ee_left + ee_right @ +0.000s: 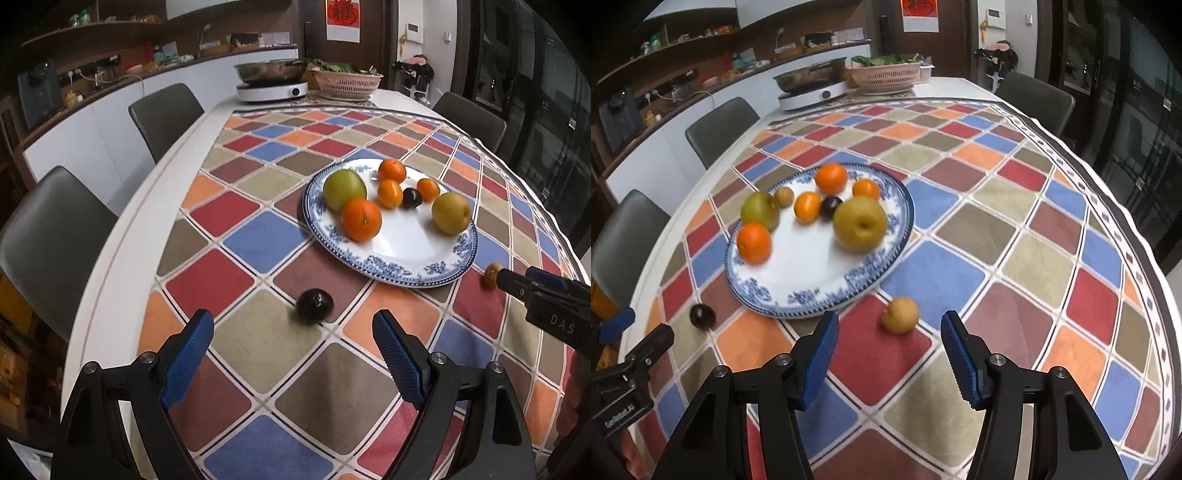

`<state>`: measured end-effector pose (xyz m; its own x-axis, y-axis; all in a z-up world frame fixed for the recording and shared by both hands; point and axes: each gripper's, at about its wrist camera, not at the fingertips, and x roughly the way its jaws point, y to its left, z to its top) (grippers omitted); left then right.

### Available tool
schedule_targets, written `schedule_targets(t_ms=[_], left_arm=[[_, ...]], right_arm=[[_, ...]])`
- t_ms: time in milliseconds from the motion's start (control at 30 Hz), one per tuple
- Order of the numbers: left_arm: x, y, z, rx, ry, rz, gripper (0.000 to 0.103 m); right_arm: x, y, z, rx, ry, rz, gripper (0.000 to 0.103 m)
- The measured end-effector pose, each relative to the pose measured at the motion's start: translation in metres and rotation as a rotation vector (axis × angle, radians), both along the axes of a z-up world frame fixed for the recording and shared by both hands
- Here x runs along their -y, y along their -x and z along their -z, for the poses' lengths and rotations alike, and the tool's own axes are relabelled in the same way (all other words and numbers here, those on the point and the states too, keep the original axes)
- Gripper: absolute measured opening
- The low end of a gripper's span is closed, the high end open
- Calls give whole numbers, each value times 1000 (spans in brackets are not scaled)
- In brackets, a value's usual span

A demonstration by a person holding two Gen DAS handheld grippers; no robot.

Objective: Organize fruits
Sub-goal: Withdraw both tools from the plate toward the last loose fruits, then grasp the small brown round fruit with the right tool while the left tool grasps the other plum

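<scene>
Both tools are gaping wide, holding nothing: left tool (pixel 293 332) is facing the plum (pixel 314 306), right tool (pixel 890 332) the small brown fruit (pixel 899 315); straddle each squarely before lifting to the plate (pixel 768 295).

Dark plum (pixel 314 306) on the bench just ahead of the left tool (pixel 293 354), small tan fruit (pixel 899 315) just ahead of the right tool (pixel 890 350), blue-patterned plate (pixel 812 295) beyond, holding oranges, pears, another plum.

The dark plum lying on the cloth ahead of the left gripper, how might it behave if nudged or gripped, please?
The dark plum looks round and glossy, so it would probably roll on the checked cloth and could slip between the pads. It appears small, likely light.
</scene>
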<state>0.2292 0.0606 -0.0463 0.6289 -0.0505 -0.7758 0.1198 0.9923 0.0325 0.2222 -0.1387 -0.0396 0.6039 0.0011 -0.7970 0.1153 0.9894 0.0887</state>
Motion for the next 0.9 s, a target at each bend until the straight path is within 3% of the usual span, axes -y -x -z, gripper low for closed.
schedule_targets(t_ms=[200, 567, 667, 833, 900], left_arm=[[0, -8, 14, -15, 8, 2, 87], [4, -25, 28, -42, 63, 14, 63], [7, -27, 31, -51, 63, 18, 58], [9, -28, 36, -73, 76, 27, 35], [10, -27, 37, -74, 69, 30, 30]], right_arm=[[0, -3, 16, -21, -19, 1, 58], [2, -15, 29, -31, -7, 6, 57], [4, -17, 30, -30, -12, 4, 48], [5, -20, 35, -35, -10, -3, 37], [5, -20, 35, -33, -9, -7, 33]])
